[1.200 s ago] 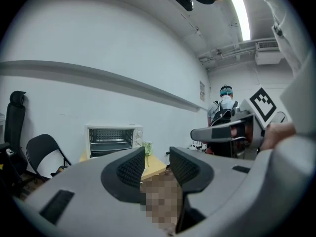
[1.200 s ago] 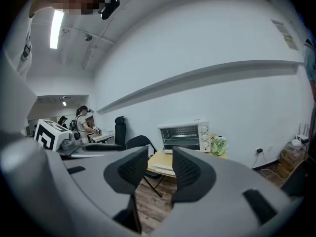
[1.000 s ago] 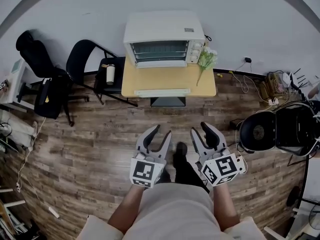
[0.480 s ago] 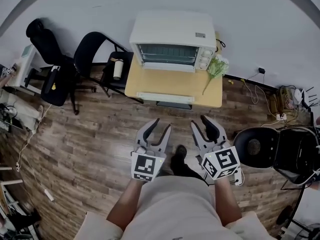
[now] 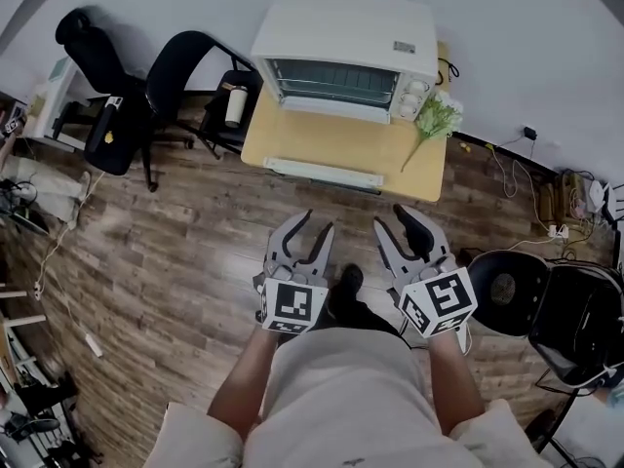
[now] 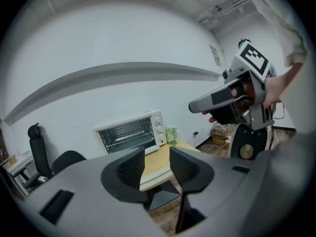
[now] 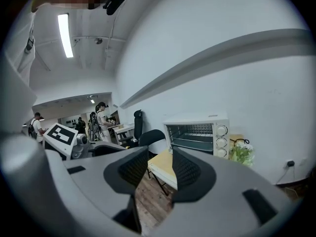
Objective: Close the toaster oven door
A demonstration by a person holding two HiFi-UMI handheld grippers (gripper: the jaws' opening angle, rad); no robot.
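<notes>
Approach stage, left tool and right tool both gaping empty, gotta step closer to the toaster oven.

White wall, upper head view, crossed by a grey horizontal band in the left gripper view. Dark wood-plank floor. Light wooden worktop against the wall, upper centre. Black office chair and black side chair, upper left. Black round-seated chair, right edge. Tangle of cables, right. Lit ceiling strip light, upper left of the right gripper view.
</notes>
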